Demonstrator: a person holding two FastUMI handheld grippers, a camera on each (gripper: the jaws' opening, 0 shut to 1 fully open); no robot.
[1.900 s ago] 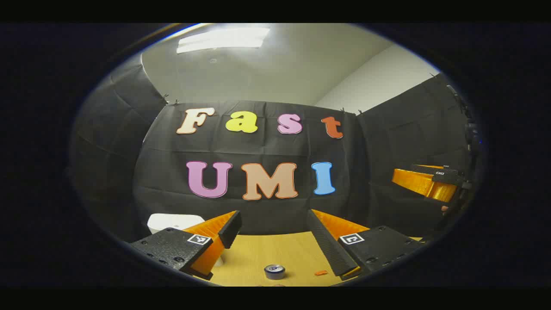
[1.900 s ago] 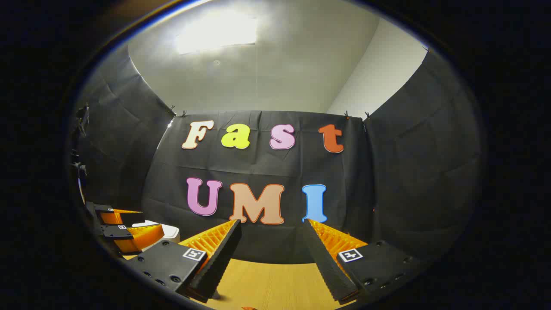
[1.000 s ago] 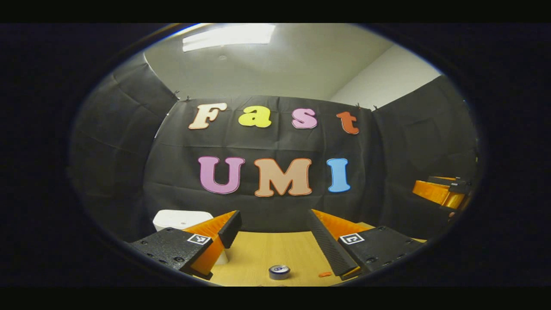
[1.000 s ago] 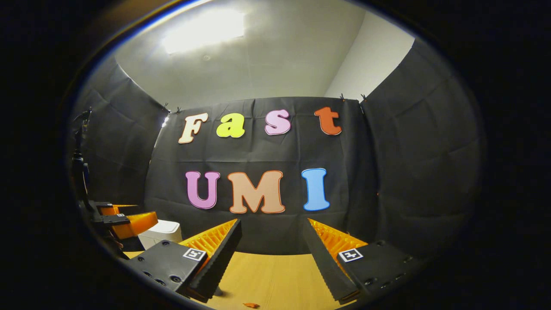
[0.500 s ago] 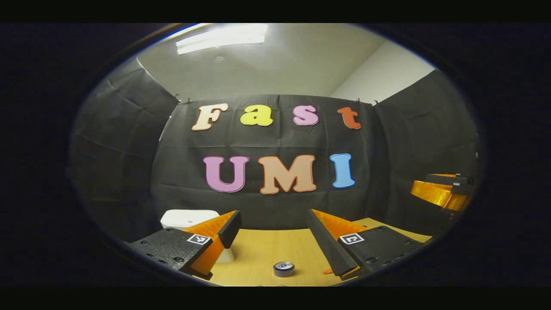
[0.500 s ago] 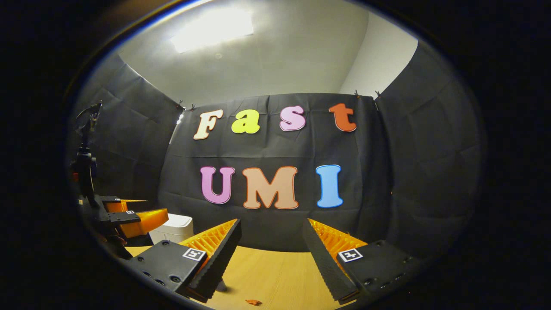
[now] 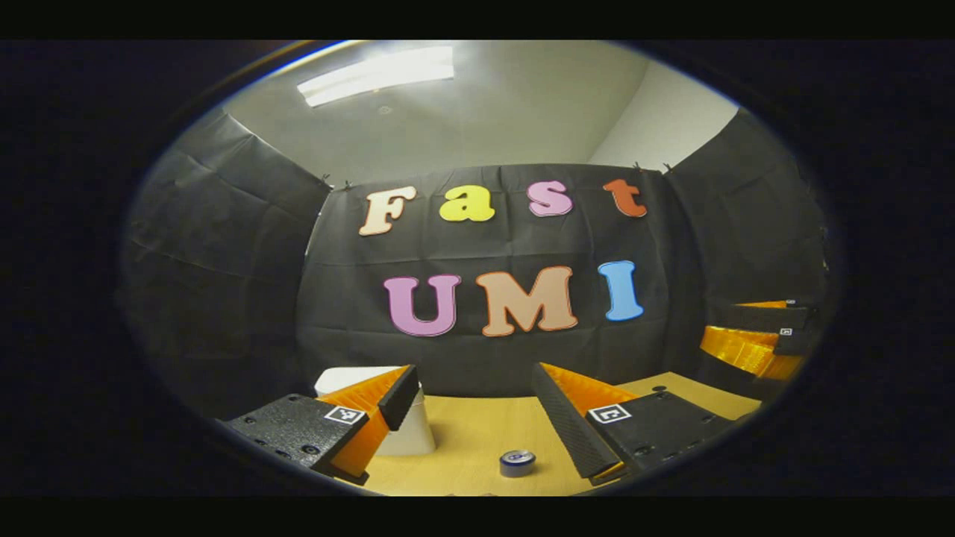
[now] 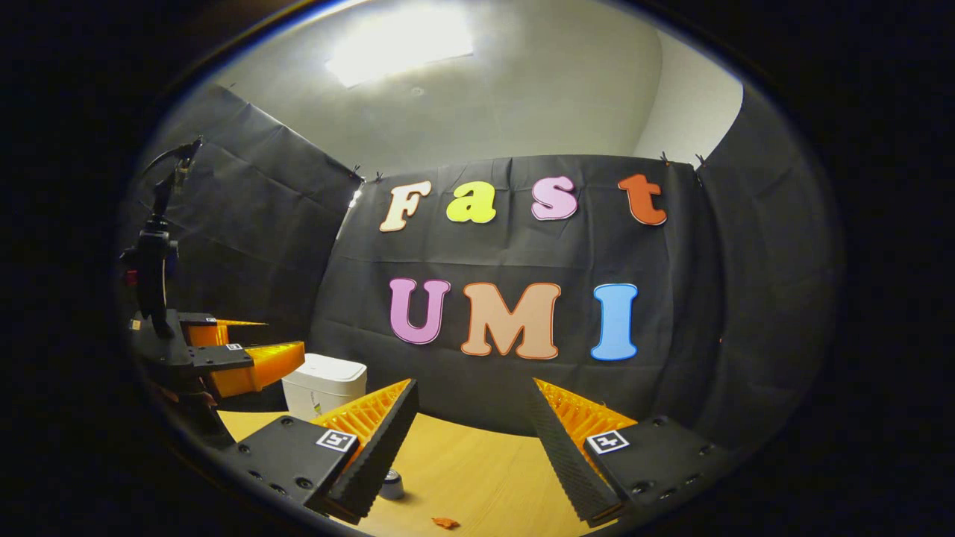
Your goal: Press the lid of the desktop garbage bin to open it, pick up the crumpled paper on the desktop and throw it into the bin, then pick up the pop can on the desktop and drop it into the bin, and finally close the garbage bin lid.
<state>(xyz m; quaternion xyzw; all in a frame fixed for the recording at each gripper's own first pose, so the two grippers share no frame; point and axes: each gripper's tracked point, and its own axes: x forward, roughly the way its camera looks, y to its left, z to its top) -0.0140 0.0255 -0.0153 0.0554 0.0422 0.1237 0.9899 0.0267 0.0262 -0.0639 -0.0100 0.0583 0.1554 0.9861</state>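
Left gripper view: left tool (image 7: pixel 477 403) gaping wide w/ nothing in it, could clip small white plastic bin (image 7: pixel 406 436) & shove it instead of pressing lid

A lab recording booth — black cloth walls (image 8: pixel 246 216), wooden desktop (image 7: pixel 462 440), plain white ceiling (image 8: pixel 522 97).

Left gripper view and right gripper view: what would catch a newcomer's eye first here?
Most striking are the open left tongs low in the left gripper view, their fingers spread wide and holding nothing. Behind the left finger stands the white garbage bin, lid down, and a pop can stands upright on the wooden desktop between them. In the right gripper view, the right tongs also gape open.
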